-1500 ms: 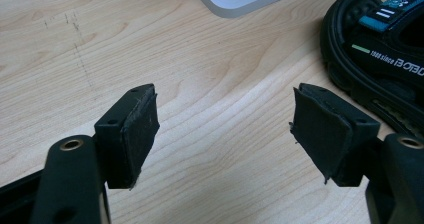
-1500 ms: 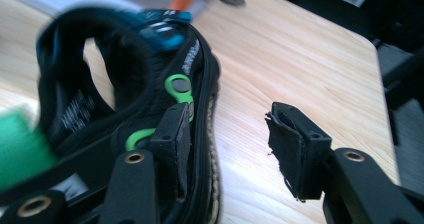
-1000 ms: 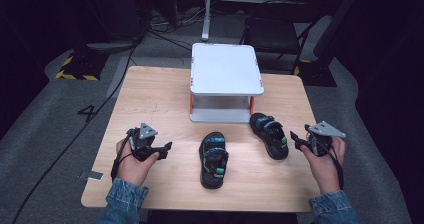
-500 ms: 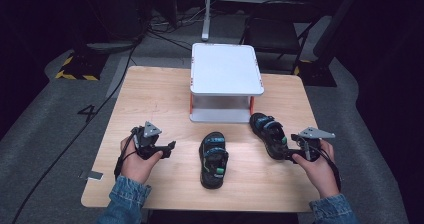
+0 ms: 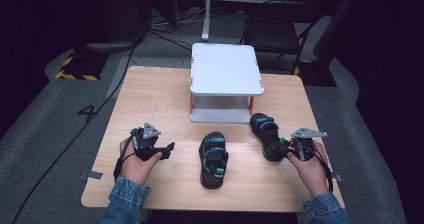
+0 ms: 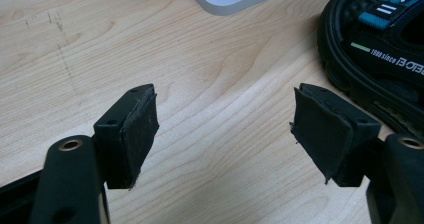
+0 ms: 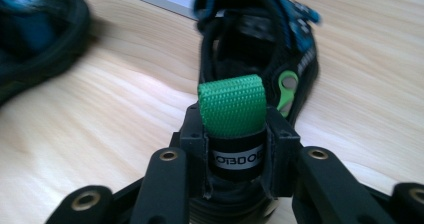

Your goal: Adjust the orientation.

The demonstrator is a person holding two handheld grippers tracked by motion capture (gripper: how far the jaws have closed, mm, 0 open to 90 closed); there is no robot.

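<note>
Two black sandals with blue straps lie on the wooden table (image 5: pixel 150 99). The right sandal (image 5: pixel 265 131) lies in front of the white stand, heel toward my right hand. My right gripper (image 5: pixel 285 151) has just been closing, and its jaws now press on that sandal's heel on both sides. In the right gripper view the pads of the right gripper (image 7: pixel 235 149) clamp the heel band below a green pull loop (image 7: pixel 231 106). The other sandal (image 5: pixel 213 159) lies at the table's middle. My left gripper (image 5: pixel 170 149) rests at the left, open, with bare wood between the jaws of the left gripper (image 6: pixel 225 129).
A white two-level stand (image 5: pixel 226 69) with orange posts sits at the table's far middle. The middle sandal (image 6: pixel 380 59) lies just right of my left jaws. A dark chair and cables stand on the floor beyond the table.
My right hand has moved in toward the right sandal and its jaws have closed on the heel. The left hand and the middle sandal have kept still.
</note>
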